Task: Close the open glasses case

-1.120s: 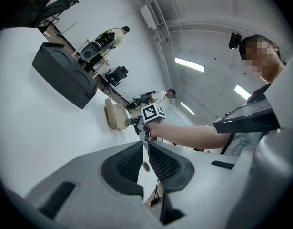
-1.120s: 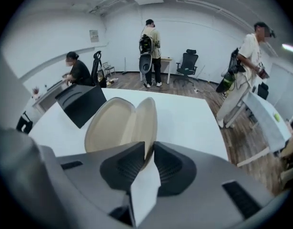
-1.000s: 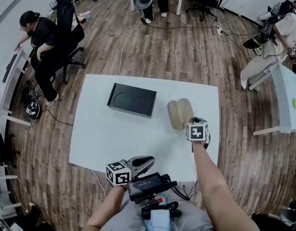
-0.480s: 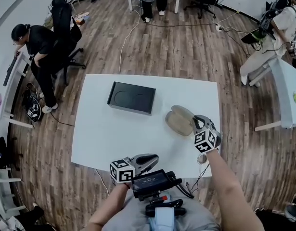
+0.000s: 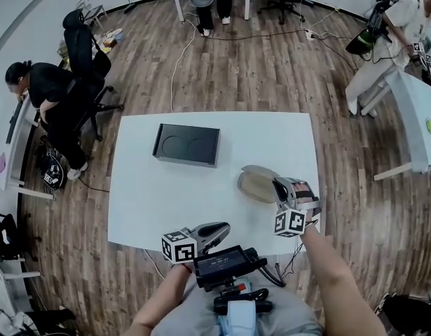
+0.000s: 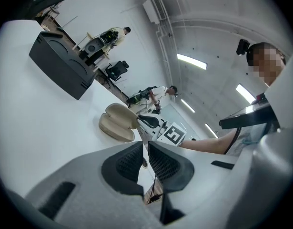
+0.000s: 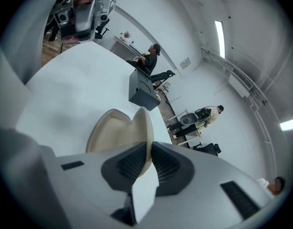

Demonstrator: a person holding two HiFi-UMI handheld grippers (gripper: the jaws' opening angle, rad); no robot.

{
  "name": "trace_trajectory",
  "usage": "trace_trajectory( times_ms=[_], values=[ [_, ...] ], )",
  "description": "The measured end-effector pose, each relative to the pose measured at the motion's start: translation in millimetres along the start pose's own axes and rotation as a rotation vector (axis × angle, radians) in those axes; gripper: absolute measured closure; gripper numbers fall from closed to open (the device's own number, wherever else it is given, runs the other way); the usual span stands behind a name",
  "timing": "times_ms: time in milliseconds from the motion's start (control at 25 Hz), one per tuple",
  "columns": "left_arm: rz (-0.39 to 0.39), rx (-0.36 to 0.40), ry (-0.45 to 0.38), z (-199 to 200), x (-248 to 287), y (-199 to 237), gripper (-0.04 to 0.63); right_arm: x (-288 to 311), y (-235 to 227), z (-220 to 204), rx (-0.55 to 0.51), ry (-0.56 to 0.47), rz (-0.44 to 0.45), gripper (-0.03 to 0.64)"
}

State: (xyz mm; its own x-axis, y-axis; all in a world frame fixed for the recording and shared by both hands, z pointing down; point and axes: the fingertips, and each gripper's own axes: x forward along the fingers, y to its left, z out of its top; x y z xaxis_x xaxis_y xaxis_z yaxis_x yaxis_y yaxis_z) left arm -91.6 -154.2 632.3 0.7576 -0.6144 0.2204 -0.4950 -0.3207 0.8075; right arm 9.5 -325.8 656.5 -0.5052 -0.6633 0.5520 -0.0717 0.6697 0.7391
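A beige glasses case [image 5: 257, 185] lies open on the right part of a white table [image 5: 152, 201], its base flat on the surface and its lid [image 7: 144, 123] standing up from the hinge. The right gripper [image 5: 280, 185] has the lid's free edge between its pads. The jaws have just been closing on it, and they now pinch the thin shell, probably so the lid can be swung down onto the base. The person's right forearm reaches in from the near edge, with the gripper angled downward and pointing left toward the case, its marker cube turned to the near side. The left gripper [image 5: 216, 231] hangs low at the table's near edge, well apart from the case, its jaws together with nothing between them – it seems to be waiting and takes no part. A black box [image 5: 186, 145] sits farther back on the left, clear of the work.
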Motion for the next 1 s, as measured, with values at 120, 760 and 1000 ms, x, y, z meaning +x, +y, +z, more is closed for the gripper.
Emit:
trace_trajectory(
  times_ms=[120, 760, 1000],
  values=[
    [0.006, -0.005, -0.001, -3, 0, 1, 0.575, -10, 11, 2, -0.047, 0.005, -0.032, 0.565],
    [-0.001, -0.008, -0.015, -3, 5, -5, 0.575, -39, 71, 19, -0.217, -0.039, 0.009, 0.561],
    [0.001, -0.004, -0.012, -6, 5, -7, 0.575, -41, 93, 10, -0.243, -0.006, 0.067, 0.560]
  ],
)
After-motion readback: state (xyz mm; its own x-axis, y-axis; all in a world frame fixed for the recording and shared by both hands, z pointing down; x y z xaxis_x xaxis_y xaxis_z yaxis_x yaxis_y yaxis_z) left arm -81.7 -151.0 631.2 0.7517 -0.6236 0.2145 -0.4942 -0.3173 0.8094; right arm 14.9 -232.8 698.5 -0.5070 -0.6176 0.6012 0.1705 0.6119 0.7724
